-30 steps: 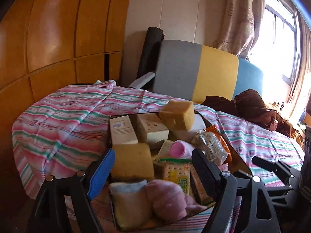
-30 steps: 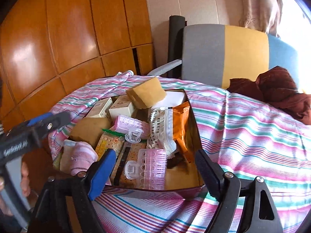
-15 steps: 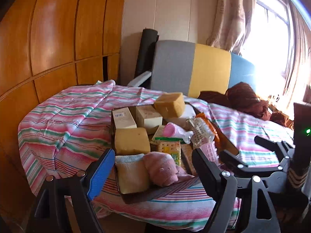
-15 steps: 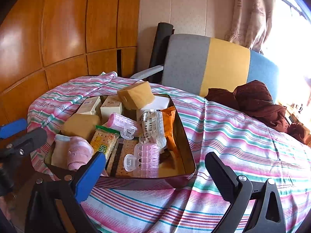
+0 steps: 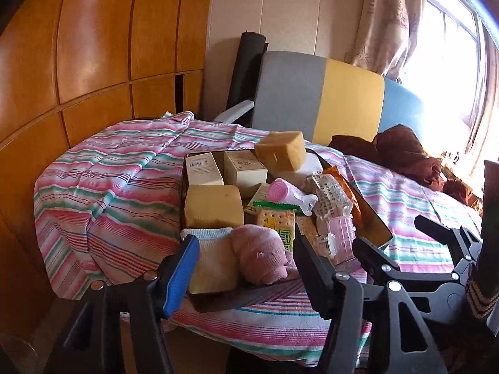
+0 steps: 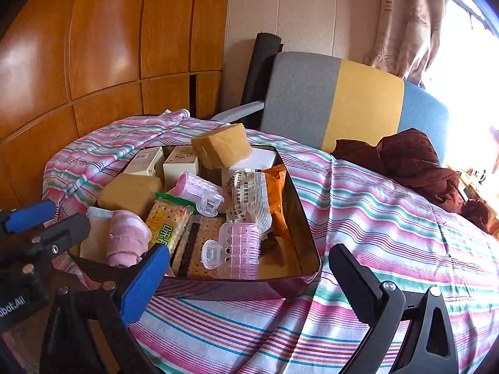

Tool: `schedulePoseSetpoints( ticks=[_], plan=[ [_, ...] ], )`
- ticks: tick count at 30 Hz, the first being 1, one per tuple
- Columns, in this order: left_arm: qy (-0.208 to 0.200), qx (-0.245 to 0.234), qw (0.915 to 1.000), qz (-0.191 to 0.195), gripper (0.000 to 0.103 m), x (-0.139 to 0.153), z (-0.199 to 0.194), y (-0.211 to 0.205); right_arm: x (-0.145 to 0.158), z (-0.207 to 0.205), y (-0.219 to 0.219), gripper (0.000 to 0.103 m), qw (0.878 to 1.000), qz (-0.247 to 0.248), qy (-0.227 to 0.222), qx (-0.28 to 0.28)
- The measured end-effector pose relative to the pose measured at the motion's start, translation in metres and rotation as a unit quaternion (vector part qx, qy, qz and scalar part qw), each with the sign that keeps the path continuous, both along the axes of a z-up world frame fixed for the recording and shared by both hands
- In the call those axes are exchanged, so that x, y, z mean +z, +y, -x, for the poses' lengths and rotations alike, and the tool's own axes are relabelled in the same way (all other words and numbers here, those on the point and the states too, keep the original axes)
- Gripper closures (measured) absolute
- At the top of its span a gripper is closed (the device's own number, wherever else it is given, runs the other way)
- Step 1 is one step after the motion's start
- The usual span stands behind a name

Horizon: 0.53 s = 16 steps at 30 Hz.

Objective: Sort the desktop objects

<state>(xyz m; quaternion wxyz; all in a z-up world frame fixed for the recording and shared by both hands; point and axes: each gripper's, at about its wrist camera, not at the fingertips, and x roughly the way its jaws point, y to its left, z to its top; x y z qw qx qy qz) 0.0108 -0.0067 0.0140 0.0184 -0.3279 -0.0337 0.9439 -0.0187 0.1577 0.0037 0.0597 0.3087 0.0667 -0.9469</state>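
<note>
So both grippers have backed off from the tray (image 6: 299, 227) over the last second. A moment ago the pile filled the lower half of both views; now the whole tray sits mid-frame on the striped cloth (image 6: 389, 227), with cloth showing in front of it.

Going left to right in the right wrist view: the left gripper (image 6: 40, 221) pokes in at the lower left edge, fingers spread, holding nothing. Next to it, at the tray's near-left corner, is the rolled pink sock (image 6: 124, 237), then the cracker packet (image 6: 168, 221) and the clear pink hair roller (image 6: 234, 249) low in the middle. A second pink roller (image 6: 199, 190) lies above that, with a tan sponge (image 6: 221, 146) perched on the boxes at the back, and the orange snack bag (image 6: 276, 193) against the right wall. The right gripper (image 6: 249, 280) is at the bottom, jaws wide apart and empty.

In the left wrist view the left gripper (image 5: 243, 261) frames the sock (image 5: 259, 255), but isn't touching it.

My read: nothing has been sorted yet, everything's still heaped in the tray. The pull-back looks like lining up for a first pick, probably the sock or the near roller.
</note>
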Motion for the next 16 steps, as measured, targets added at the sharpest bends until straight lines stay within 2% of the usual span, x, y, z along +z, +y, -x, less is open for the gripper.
schedulePoseSetpoints(
  ticks=[8,12,16],
  plan=[
    [-0.006,0.000,1.0000,0.007,0.041,-0.0043,0.0026,0.0034,-0.0022,0.0015,-0.0019,0.000,1.000,-0.001,-0.003,-0.003],
    [-0.006,0.015,0.9997,0.018,0.051,-0.0065,0.0050,0.0001,-0.0028,0.0012,-0.0039,0.000,1.000,-0.003,-0.003,-0.001],
    [0.000,0.030,0.9992,0.028,0.052,-0.0061,0.0048,-0.0029,-0.0023,0.0002,-0.0061,0.000,1.000,-0.007,0.000,0.000]
  ],
)
